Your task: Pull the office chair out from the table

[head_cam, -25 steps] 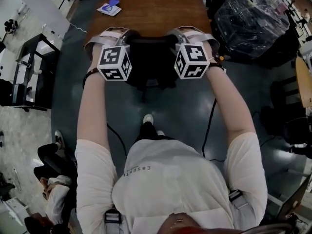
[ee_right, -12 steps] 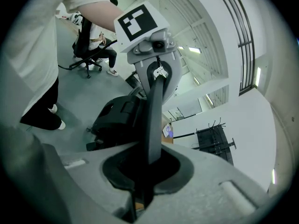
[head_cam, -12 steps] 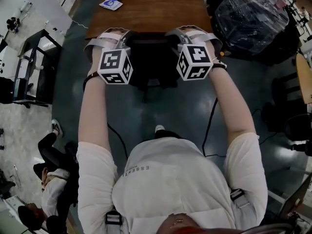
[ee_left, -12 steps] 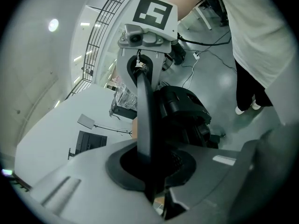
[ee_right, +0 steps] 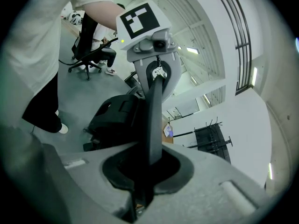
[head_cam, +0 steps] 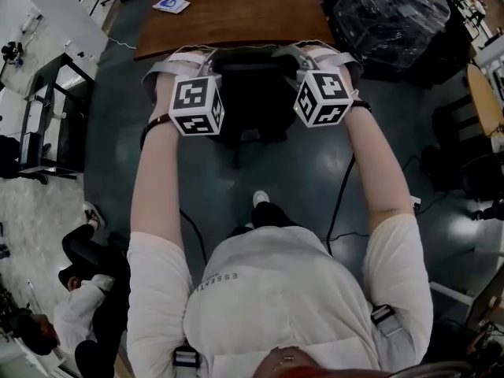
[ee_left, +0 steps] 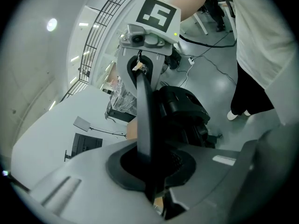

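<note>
The black office chair (head_cam: 256, 101) stands just in front of the brown wooden table (head_cam: 228, 14), with its backrest toward me. My left gripper (head_cam: 191, 60) is shut on the left end of the backrest's top edge, and my right gripper (head_cam: 316, 56) is shut on the right end. In the left gripper view the thin dark backrest edge (ee_left: 144, 120) runs out of my left gripper (ee_left: 149, 171) up to the right gripper (ee_left: 148, 55). The right gripper view mirrors this: the backrest edge (ee_right: 155, 120) runs from my right gripper (ee_right: 142, 171) to the left gripper (ee_right: 153, 59). The seat (ee_left: 182, 111) shows below.
A plastic-wrapped bundle (head_cam: 394, 22) sits at the table's right. A black cable (head_cam: 339, 203) trails over the grey floor. A black frame stand (head_cam: 47, 116) is at the left, a seated person (head_cam: 79, 290) at the lower left, more chairs (head_cam: 472, 179) at the right. A paper (head_cam: 172, 4) lies on the table.
Both grippers and the chair have come back from the table together, so less of the chair sits under its edge. The person holding them has stepped backward.
</note>
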